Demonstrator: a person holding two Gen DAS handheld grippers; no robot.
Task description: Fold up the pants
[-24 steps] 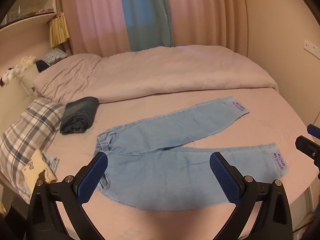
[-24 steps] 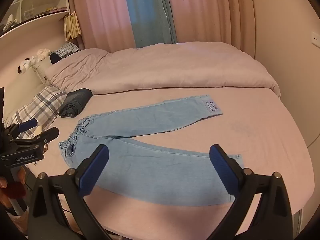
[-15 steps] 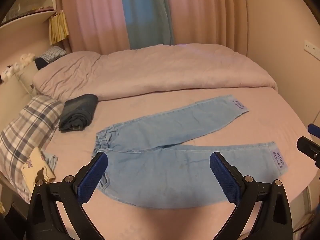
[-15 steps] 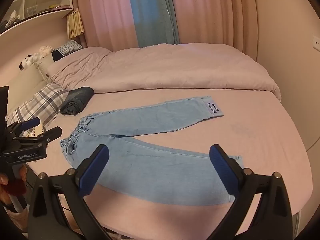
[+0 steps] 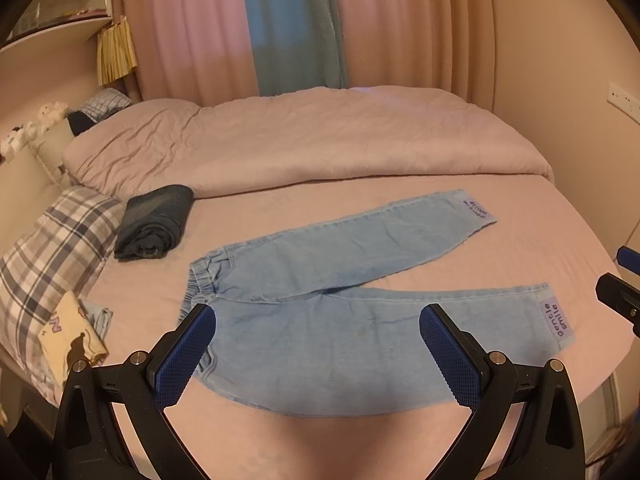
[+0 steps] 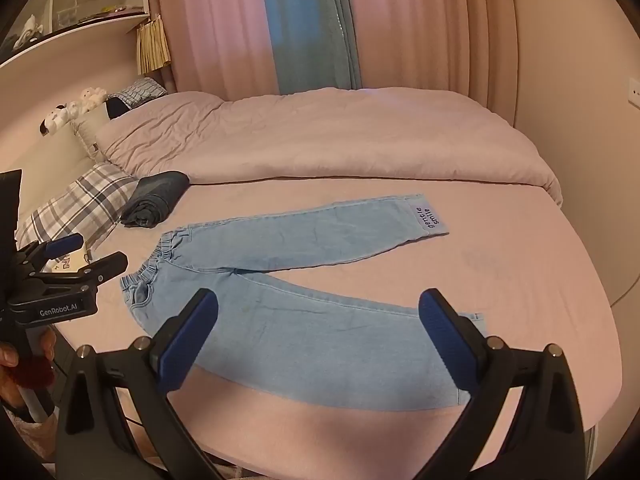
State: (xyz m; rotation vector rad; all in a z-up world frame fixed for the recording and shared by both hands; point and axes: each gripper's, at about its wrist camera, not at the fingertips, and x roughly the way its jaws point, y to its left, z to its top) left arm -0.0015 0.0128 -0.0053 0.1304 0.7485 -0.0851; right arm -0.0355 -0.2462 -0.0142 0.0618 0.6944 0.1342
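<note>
Light blue pants point(image 5: 340, 312) flat on pink bed sheet point(image 5: 540, 240), legs spread in a V, waistband left, cuffs right. Left gripper point(image 5: 316, 354) spread wide above near edge of the waist end, holding nothing. Right gripper point(image 6: 318, 338) likewise wide, empty, over the near leg. Folded dark jeans point(image 5: 156, 222) far left, beside plaid pillow point(image 5: 48, 248). Rumpled duvet point(image 5: 320, 136) along the far side.
</note>
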